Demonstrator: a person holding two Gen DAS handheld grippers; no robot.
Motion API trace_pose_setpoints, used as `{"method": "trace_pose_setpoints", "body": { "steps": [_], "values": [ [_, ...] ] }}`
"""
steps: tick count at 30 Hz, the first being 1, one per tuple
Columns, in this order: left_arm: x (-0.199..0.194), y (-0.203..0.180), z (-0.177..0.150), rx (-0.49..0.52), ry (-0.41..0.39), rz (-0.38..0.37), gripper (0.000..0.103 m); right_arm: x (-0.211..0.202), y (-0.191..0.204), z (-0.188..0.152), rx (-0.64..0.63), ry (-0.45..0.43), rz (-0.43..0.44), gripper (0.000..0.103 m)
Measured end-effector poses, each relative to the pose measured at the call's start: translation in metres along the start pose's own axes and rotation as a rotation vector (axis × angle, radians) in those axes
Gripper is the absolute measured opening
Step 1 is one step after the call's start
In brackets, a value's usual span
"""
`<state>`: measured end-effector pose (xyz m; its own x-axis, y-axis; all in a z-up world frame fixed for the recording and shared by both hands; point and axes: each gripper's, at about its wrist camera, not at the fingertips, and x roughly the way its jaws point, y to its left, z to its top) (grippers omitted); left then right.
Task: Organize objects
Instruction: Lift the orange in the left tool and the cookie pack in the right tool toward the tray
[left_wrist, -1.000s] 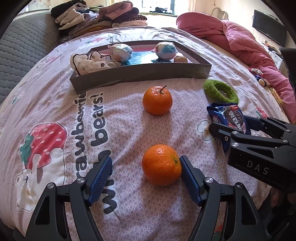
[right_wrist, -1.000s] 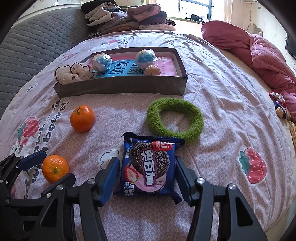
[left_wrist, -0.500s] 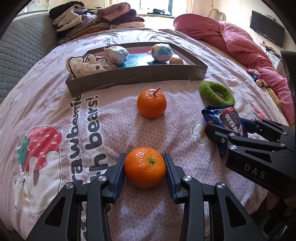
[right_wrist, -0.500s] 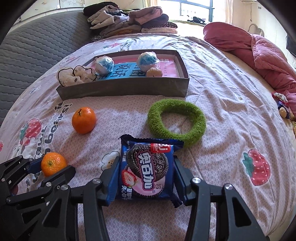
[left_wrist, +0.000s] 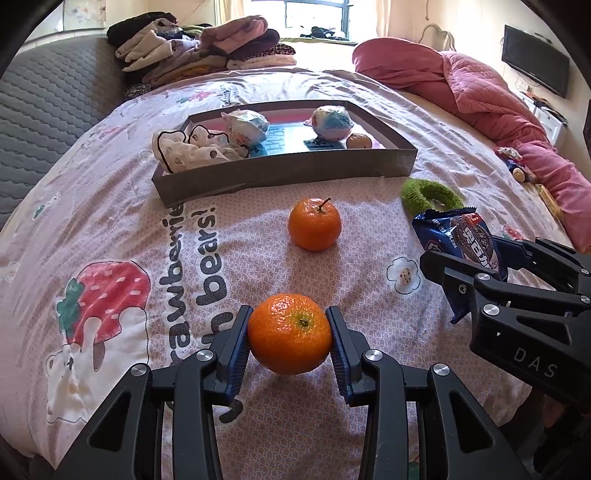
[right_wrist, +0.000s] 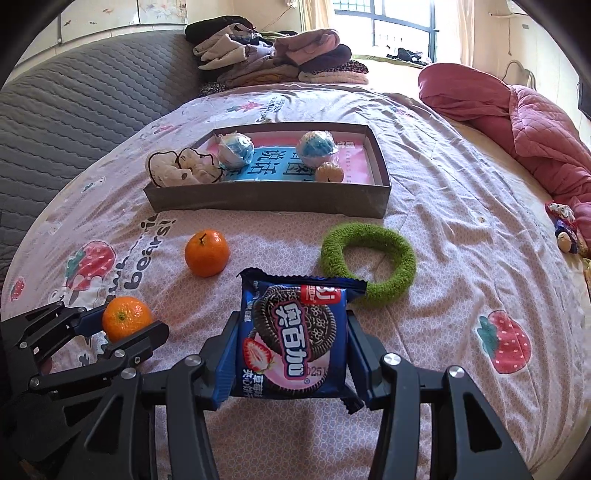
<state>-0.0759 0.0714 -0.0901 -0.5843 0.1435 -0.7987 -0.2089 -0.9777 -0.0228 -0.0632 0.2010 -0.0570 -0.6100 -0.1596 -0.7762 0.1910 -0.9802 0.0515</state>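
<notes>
Both tongs now clamped, tangerine (left_wrist: 289, 339), cookie packet (right_wrist: 293, 332)

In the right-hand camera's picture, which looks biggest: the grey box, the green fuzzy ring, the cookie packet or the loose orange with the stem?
1. Shallow grey cardboard box, widest though farthest.
2 and 3. Blue cookie packet and green fuzzy fabric ring: too close to rank, since the packet sits nearest the camera, in the right tongs.
4. Round orange tangerine with stem.
</notes>
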Motion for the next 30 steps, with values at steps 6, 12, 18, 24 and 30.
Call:
{"method": "trace_pose_setpoints", "body": {
  "steps": [6, 12, 18, 24, 30],
  "values": [
    [-0.011, 0.001, 0.004, 0.003, -0.029, 0.013, 0.040, -0.010, 0.002, 0.005, -0.006, -0.028, 0.003, 0.052],
    [-0.017, 0.000, 0.011, 0.001, -0.052, 0.019, 0.040, -0.019, 0.004, 0.010, -0.011, -0.051, 0.001, 0.052],
    [-0.023, 0.001, 0.028, -0.005, -0.081, 0.015, 0.040, -0.028, 0.002, 0.017, -0.003, -0.082, 0.001, 0.052],
    [-0.025, 0.006, 0.049, -0.013, -0.110, 0.011, 0.040, -0.032, 0.001, 0.031, -0.001, -0.115, -0.009, 0.052],
    [-0.023, 0.017, 0.069, -0.035, -0.127, 0.018, 0.040, -0.034, 0.001, 0.050, -0.016, -0.141, -0.012, 0.052]
  ]
}}
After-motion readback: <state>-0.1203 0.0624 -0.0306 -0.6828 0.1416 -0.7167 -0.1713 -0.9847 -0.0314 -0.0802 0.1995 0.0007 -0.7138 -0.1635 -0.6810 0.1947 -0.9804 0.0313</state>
